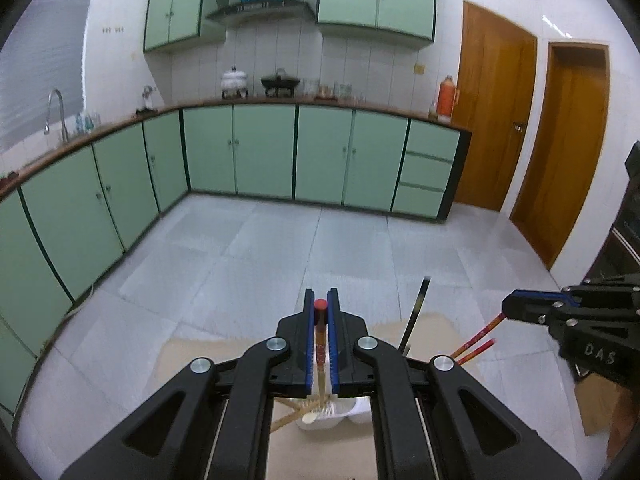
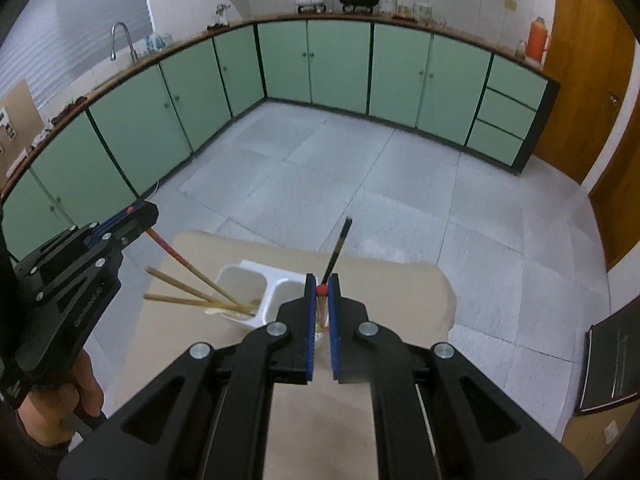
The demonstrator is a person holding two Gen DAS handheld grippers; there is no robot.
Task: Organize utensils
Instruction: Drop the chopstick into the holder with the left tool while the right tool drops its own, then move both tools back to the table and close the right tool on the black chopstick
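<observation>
My left gripper [image 1: 320, 305] is shut on a red-tipped chopstick [image 1: 320, 334] whose lower end reaches into the left cell of a white two-cell holder [image 2: 248, 280]. It also shows in the right wrist view [image 2: 136, 214], at the left. My right gripper [image 2: 321, 289] is shut on another red-tipped chopstick [image 2: 321, 308] over the holder's right side; in the left wrist view [image 1: 520, 304] it is at the right with red chopsticks [image 1: 478, 338] below it. Wooden chopsticks [image 2: 188, 294] lean out of the left cell. A black chopstick [image 2: 338, 250] stands tilted on the right.
The holder stands on a light brown table [image 2: 400, 300] above a grey tiled floor. Green cabinets [image 2: 340, 64] line the far walls, with a sink tap [image 2: 120, 40] at the left and wooden doors [image 1: 496, 108] at the right. A dark box [image 2: 612, 364] lies at the right.
</observation>
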